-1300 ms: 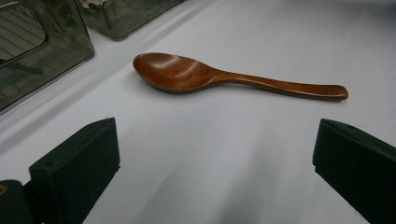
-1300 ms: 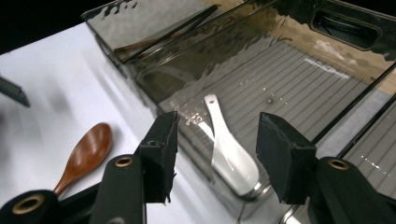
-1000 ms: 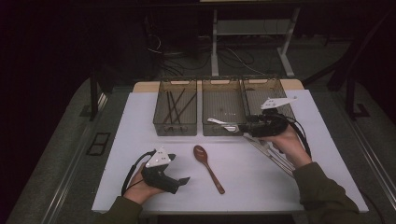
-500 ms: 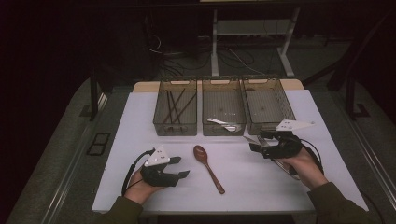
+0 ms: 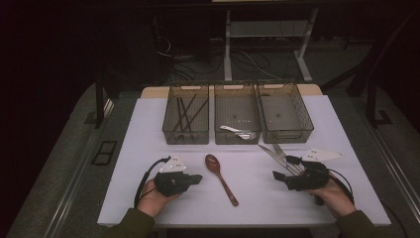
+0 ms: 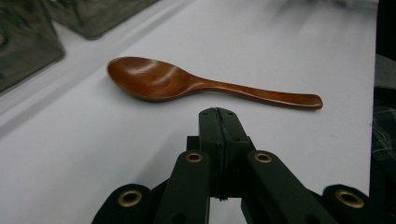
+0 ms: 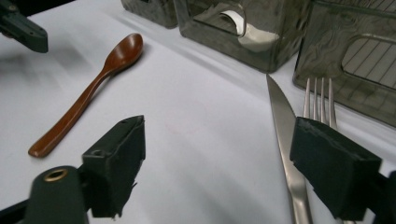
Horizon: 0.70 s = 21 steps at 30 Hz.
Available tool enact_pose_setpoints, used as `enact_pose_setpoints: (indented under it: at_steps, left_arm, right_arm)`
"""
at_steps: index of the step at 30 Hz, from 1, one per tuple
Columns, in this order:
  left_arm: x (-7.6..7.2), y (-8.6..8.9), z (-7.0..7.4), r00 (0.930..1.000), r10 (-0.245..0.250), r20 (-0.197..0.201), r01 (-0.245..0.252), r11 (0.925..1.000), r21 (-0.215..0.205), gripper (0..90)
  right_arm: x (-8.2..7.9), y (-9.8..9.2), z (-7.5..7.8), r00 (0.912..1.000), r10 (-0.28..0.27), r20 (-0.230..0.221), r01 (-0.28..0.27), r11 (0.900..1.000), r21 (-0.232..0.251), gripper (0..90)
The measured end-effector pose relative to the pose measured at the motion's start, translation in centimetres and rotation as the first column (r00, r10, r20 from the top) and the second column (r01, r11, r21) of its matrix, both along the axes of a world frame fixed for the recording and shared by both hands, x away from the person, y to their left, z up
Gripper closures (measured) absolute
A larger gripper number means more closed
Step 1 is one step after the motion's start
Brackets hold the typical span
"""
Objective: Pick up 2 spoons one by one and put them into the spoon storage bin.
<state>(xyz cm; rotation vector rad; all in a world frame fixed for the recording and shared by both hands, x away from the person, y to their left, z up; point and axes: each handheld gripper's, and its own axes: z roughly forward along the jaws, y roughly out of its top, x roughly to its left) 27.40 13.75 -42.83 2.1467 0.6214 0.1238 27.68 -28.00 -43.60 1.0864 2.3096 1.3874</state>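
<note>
A brown wooden spoon [image 5: 220,177] lies in the middle of the white mat, bowl toward the bins. My left gripper [image 5: 196,179] rests on the mat just left of it. Its jaws have just been closing and are now shut with nothing between them [image 6: 218,116], pointing at the spoon [image 6: 187,84]. My right gripper [image 5: 285,167] is low at the right, jaws wide and just been opening [image 7: 224,140]. A steel knife [image 7: 282,121] and fork [image 7: 317,98] lie side by side by its right finger; the pads press on neither.
Three clear bins stand in a row at the back of the mat: the left bin [image 5: 174,134] holds dark chopsticks, the middle bin [image 5: 236,140] holds a white spoon [image 5: 236,131], and the right bin [image 5: 302,130] looks bare. The mat's front edge is close to both hands.
My right hand has come back from over the bins and down to the mat beside the knife and fork. The left gripper's jaws have gone from wide apart to shut; that hand has stayed put.
</note>
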Motion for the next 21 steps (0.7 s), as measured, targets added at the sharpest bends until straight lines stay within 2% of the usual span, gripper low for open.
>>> enact_pose_setpoints:
  at_steps: [6,10,15,21]
  left_arm:
    - [0.1,-1.9,-0.4,0.9983,-0.059,-0.001,0.059,0.9978,0.032,88.5]
    - [0.4,-3.4,-0.9,0.9954,-0.096,-0.007,0.096,0.9938,0.055,88.5]
    - [0.6,-5.2,-1.6,0.9874,-0.157,-0.016,0.158,0.9843,0.078,88.5]
    - [0.5,-7.3,-2.2,0.9763,-0.216,-0.015,0.216,0.9697,0.114,88.5]
  right_arm:
    - [-1.0,-0.6,-0.3,1.0000,0.000,0.001,0.000,1.000,0.004,17.5]
    - [-1.0,-0.7,-0.3,1.0000,-0.004,0.006,0.004,1.000,0.007,17.5]
    - [-1.0,-0.6,-0.4,1.0000,-0.003,0.009,0.003,1.000,-0.006,17.5]
    - [-1.1,-0.6,-0.3,0.9999,-0.009,0.014,0.009,1.000,0.005,17.5]
